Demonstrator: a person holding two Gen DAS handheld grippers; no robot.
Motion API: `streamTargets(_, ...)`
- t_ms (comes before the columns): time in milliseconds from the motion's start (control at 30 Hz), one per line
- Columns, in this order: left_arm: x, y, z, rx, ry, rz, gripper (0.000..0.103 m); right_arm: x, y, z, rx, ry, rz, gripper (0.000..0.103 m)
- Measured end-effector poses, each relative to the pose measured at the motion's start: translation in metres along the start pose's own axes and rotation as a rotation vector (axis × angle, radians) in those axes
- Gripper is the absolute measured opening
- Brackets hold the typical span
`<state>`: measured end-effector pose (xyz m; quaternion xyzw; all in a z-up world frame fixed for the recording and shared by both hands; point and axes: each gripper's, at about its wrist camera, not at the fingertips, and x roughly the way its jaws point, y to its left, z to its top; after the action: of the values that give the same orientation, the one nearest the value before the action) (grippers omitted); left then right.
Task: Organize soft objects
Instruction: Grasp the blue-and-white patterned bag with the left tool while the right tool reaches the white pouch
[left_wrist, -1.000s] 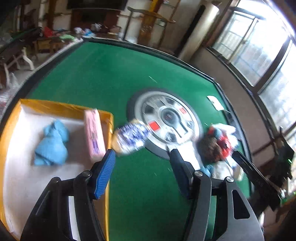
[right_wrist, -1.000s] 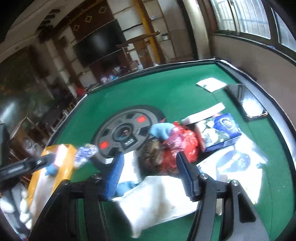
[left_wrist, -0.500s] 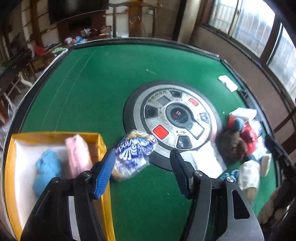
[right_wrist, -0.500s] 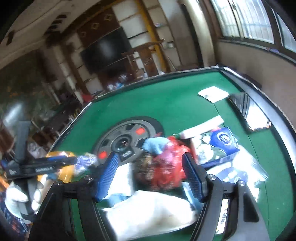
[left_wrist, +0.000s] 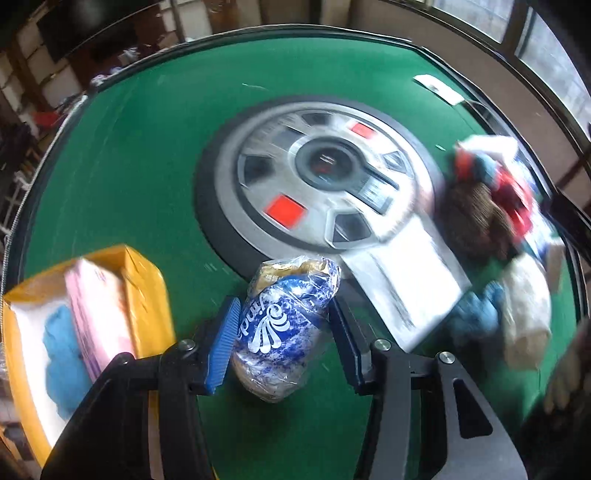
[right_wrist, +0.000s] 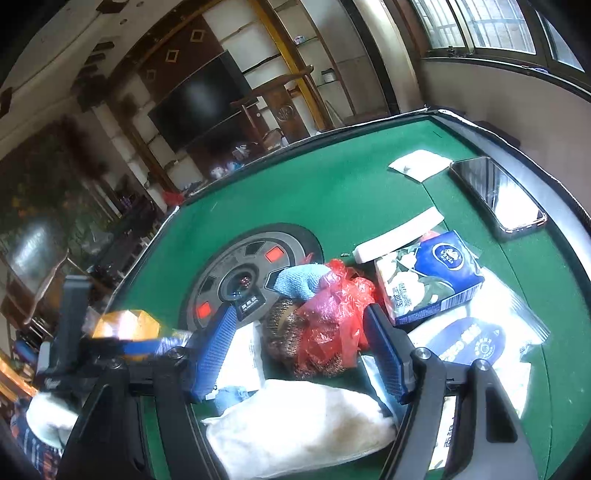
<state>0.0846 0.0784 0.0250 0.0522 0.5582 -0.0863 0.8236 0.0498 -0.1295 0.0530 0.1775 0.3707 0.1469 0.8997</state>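
Note:
A blue and white tissue pack (left_wrist: 284, 325) lies on the green table, between the spread fingers of my open left gripper (left_wrist: 282, 339); whether the pads touch it I cannot tell. A yellow box (left_wrist: 146, 295) at the left holds a pink pack (left_wrist: 99, 314) and a blue cloth (left_wrist: 61, 354). My right gripper (right_wrist: 303, 350) is open above a pile: a red plastic bag (right_wrist: 332, 317), a brown knit item (right_wrist: 280, 332), a blue cloth (right_wrist: 299, 280), a white bundle (right_wrist: 303, 428) and a blue tissue box (right_wrist: 428, 280).
A round grey control panel (left_wrist: 325, 184) sits at the table's middle. A phone (right_wrist: 498, 195) and a white paper (right_wrist: 419, 164) lie near the far right edge. Clear packets (right_wrist: 480, 343) lie at the right. The left gripper shows in the right wrist view (right_wrist: 74, 332).
My left gripper has moved forward and to the right, so the tissue pack now lies between its fingers. The right gripper has tilted up a little over the pile.

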Motion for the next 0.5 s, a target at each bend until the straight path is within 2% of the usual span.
streamTargets(100,-0.012,-0.009,-0.016,-0.014,-0.007,-0.028,0.049,0.0,-0.002,0.0,0.002,-0.002,0.001,0.066)
streamTargets(167,-0.023,-0.01,-0.02,-0.038,-0.059,-0.025,0.05,-0.001,-0.002,-0.002,0.008,-0.006,-0.005,0.066)
streamTargets(200,-0.026,-0.011,-0.019,-0.033,-0.087,-0.011,0.052,-0.002,-0.003,-0.002,0.012,-0.007,-0.007,0.066)
streamTargets(267,-0.029,-0.014,-0.019,-0.016,-0.124,0.043,0.064,-0.001,-0.005,-0.003,0.018,-0.006,-0.009,0.066)
streamTargets(300,-0.027,-0.014,-0.018,-0.015,-0.129,0.059,0.064,-0.001,-0.006,-0.002,0.019,-0.006,-0.009,0.066)
streamTargets(400,-0.012,-0.017,-0.019,-0.014,-0.108,0.103,0.064,-0.002,-0.005,-0.003,0.014,-0.008,-0.01,0.066)
streamTargets(467,0.0,-0.019,-0.022,-0.017,-0.081,0.092,0.065,-0.003,-0.003,-0.004,0.008,-0.01,-0.01,0.066)
streamTargets(500,0.006,-0.021,-0.023,-0.018,-0.065,0.082,0.061,-0.003,-0.002,-0.004,0.007,-0.012,-0.01,0.066)
